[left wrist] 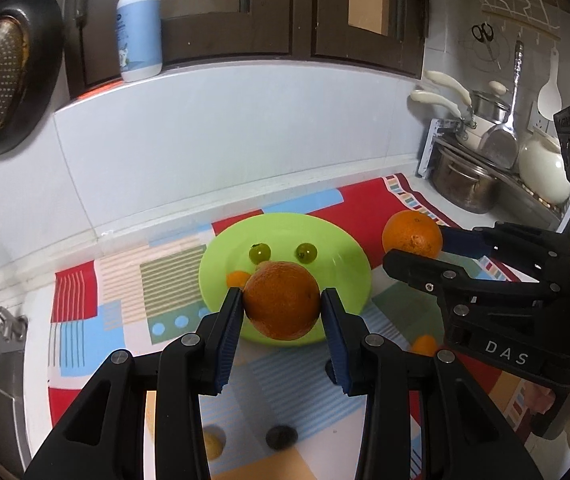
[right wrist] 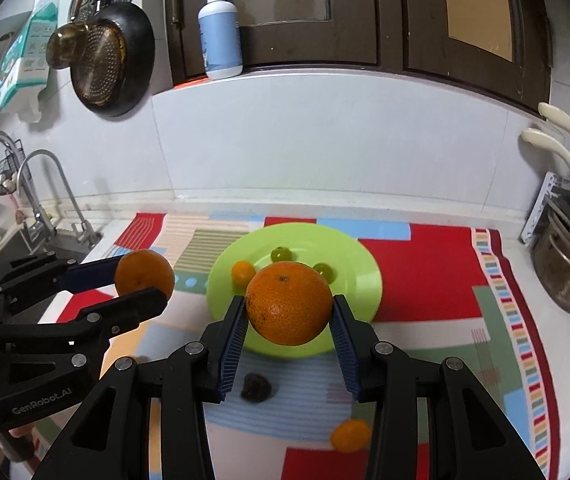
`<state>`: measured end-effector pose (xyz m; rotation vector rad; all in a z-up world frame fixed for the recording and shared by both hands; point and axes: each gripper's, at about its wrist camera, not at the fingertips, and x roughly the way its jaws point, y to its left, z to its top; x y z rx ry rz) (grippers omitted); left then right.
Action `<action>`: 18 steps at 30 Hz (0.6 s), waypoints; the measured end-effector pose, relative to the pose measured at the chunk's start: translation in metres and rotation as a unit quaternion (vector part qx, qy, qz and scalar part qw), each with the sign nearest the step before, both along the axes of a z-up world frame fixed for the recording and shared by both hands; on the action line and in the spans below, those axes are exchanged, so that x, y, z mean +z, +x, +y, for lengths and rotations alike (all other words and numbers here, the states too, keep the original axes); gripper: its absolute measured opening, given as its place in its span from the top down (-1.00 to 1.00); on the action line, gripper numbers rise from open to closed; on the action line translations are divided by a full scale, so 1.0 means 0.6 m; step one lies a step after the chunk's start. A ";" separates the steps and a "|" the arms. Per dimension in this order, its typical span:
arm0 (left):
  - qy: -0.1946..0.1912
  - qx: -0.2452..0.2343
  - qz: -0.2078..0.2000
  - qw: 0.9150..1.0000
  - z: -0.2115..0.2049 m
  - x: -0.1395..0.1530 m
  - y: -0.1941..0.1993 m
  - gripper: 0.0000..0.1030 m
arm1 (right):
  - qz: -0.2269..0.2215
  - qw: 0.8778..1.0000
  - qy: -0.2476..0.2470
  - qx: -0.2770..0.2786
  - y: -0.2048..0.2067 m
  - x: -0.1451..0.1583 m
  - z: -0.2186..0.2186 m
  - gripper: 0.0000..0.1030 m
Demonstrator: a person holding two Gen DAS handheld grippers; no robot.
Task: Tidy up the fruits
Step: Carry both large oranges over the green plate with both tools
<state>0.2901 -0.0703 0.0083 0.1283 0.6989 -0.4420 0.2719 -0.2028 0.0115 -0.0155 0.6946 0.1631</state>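
1. The left gripper [left wrist: 281,306] has its fingers clamped on an orange [left wrist: 281,300], held in the air above the near-left rim of the green plate [left wrist: 349,276].
2. On the plate lie two green grapes [left wrist: 260,253] and a small orange fruit [left wrist: 237,279], so part of the sorting looks done.
3. The right gripper [right wrist: 289,312] is likewise clamped on a second orange [right wrist: 289,303] above the plate's near edge.
4. Left to gather from the patterned mat [right wrist: 425,272]: a small orange fruit [right wrist: 349,435] near its front edge and a dark fruit [right wrist: 256,387].
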 end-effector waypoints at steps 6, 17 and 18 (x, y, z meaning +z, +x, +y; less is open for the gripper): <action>-0.004 0.000 0.021 1.000 -0.011 -0.017 0.042 0.24 | 0.010 1.000 -0.010 0.001 0.041 -0.008 -0.008 0.17; -0.001 -0.005 0.073 0.997 -0.033 -0.071 0.122 0.24 | 0.068 0.998 -0.014 0.011 0.119 -0.066 -0.021 0.17; 0.001 -0.006 0.078 0.997 -0.034 -0.076 0.129 0.24 | 0.074 0.997 -0.014 0.012 0.126 -0.073 -0.022 0.17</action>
